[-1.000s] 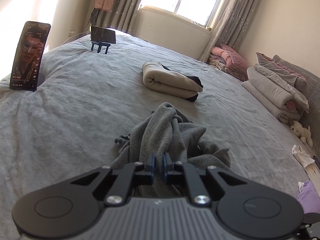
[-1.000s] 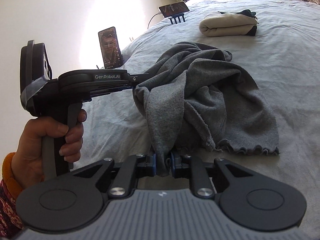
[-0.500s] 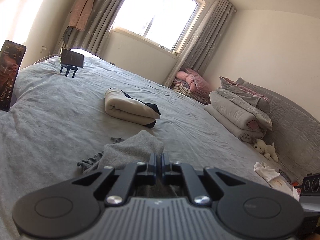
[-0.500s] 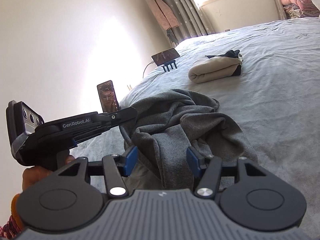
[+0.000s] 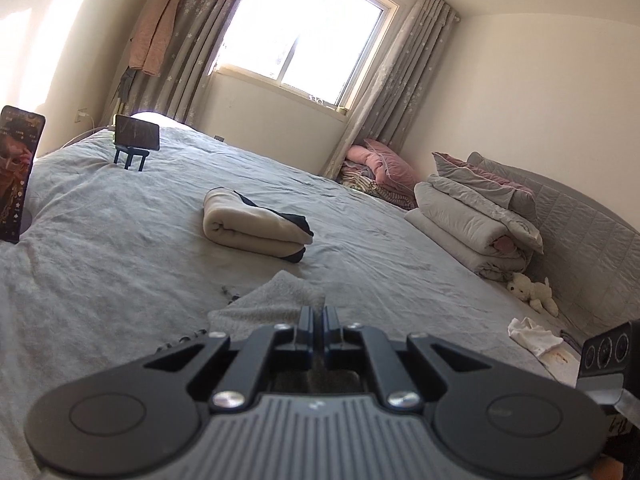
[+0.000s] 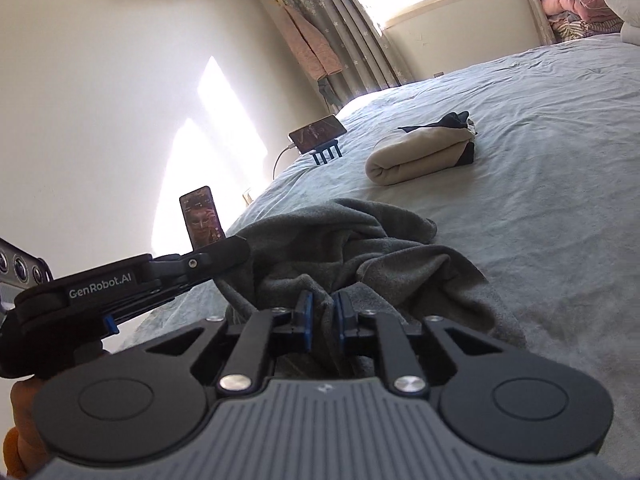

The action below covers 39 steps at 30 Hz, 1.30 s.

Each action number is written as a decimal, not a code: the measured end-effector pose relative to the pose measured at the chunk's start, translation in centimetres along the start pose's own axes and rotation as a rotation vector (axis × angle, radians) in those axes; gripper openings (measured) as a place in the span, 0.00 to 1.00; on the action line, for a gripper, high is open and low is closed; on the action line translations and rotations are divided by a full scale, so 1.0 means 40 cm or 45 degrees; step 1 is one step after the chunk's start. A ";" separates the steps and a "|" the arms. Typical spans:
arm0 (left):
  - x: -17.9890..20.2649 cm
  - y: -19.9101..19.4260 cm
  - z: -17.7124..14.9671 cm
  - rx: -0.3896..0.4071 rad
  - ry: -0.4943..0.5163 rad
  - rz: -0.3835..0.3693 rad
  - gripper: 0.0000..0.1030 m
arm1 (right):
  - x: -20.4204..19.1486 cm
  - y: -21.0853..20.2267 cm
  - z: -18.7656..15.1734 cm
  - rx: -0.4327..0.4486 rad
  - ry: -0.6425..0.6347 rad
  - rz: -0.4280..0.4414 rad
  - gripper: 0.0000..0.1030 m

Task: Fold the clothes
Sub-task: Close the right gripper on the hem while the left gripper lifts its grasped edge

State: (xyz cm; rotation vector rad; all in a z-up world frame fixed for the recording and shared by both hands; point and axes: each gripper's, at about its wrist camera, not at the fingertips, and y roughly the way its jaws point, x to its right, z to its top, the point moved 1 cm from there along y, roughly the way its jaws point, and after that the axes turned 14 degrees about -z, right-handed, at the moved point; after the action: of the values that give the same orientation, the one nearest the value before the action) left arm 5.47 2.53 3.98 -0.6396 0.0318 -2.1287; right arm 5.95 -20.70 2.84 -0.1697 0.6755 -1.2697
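A crumpled grey fleece garment point(image 6: 384, 256) lies in a heap on the grey bed point(image 6: 560, 184). My right gripper point(image 6: 323, 309) is shut on a fold at the heap's near side, with cloth bunched between its blue pads. My left gripper point(image 5: 319, 314) is shut on another edge of the same grey garment point(image 5: 276, 296). In the right wrist view the left gripper point(image 6: 236, 248) reaches in from the left, and a hand holds it. A folded beige garment point(image 5: 252, 228) with a dark piece tucked in lies further up the bed, and the right wrist view shows this folded beige garment point(image 6: 420, 156) too.
Two phones on stands sit along the bed's left side: an upright one point(image 5: 18, 172) and a sideways one point(image 5: 136, 138). Folded quilts and pillows point(image 5: 472, 216) are stacked at the right, with a plush toy point(image 5: 532, 290) and a white cloth point(image 5: 534, 334) nearby. Behind is a curtained window point(image 5: 300, 40).
My right gripper opened, then shut again on a nearer fold of the grey garment. My left gripper kept its hold and tilted upward, so more of the room shows.
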 end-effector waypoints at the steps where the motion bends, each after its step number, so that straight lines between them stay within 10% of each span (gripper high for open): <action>1: 0.001 0.002 0.000 -0.008 0.018 0.034 0.04 | 0.002 0.000 0.002 0.015 0.003 -0.022 0.12; 8: -0.008 -0.019 0.015 0.005 0.083 0.163 0.04 | 0.017 -0.002 0.013 0.114 0.027 -0.167 0.12; 15: -0.009 -0.054 0.027 0.048 0.028 0.085 0.03 | 0.036 -0.030 0.018 0.077 0.050 -0.136 0.01; 24: 0.017 -0.103 0.015 -0.028 -0.040 -0.320 0.03 | 0.060 -0.066 0.023 0.029 0.078 -0.096 0.13; 28: 0.066 -0.091 -0.029 -0.147 0.027 -0.471 0.03 | 0.060 -0.072 0.019 -0.001 0.082 -0.050 0.51; 39: 0.151 -0.030 -0.198 -0.518 0.159 -0.623 0.03 | -0.007 -0.021 -0.026 -0.101 -0.067 0.027 0.52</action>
State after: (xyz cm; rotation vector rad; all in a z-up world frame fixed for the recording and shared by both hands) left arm -1.91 -3.01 0.03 -0.8092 0.4252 -2.6644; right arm 4.63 -20.44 2.51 -0.2599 0.6810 -1.2148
